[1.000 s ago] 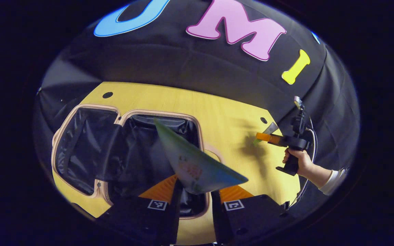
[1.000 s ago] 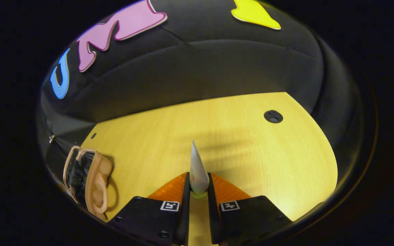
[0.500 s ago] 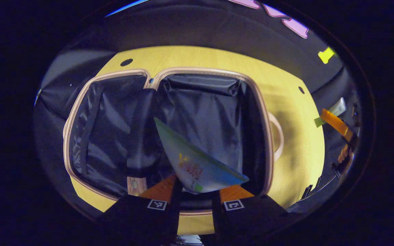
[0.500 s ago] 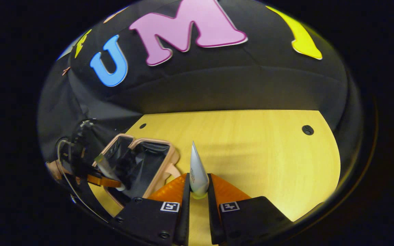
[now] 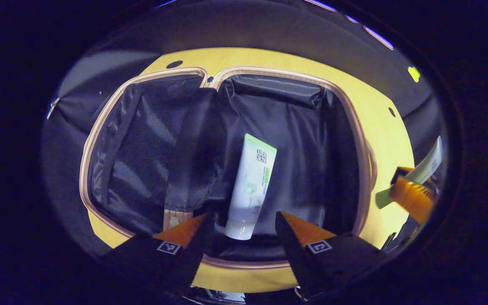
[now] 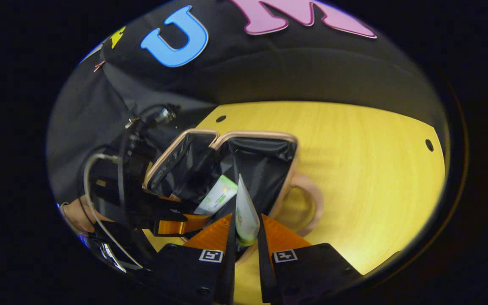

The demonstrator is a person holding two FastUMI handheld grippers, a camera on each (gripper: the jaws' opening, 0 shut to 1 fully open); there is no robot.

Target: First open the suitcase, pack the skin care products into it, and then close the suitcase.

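The suitcase (image 5: pixel 356 140) is lying spread open on the yellow wooden counter (image 5: pixel 388 127), its two halves lined in dark fabric and edged with a pale pink rim, a rounded handle (image 6: pixel 307 207) sticking out at one side. A white tube (image 5: pixel 250 186) with a green band at its flat end is lying in the right-hand half, cap end toward the camera in the left gripper view. The left gripper (image 5: pixel 240 226) is hovering just above that half with its fingers spread apart on either side of the tube, touching nothing. The right gripper (image 6: pixel 246 231) is hanging over the suitcase's near edge, pointing down into it, its fingers pressing together on a second tube (image 6: pixel 244 209), white with a green cap, standing upright between them.
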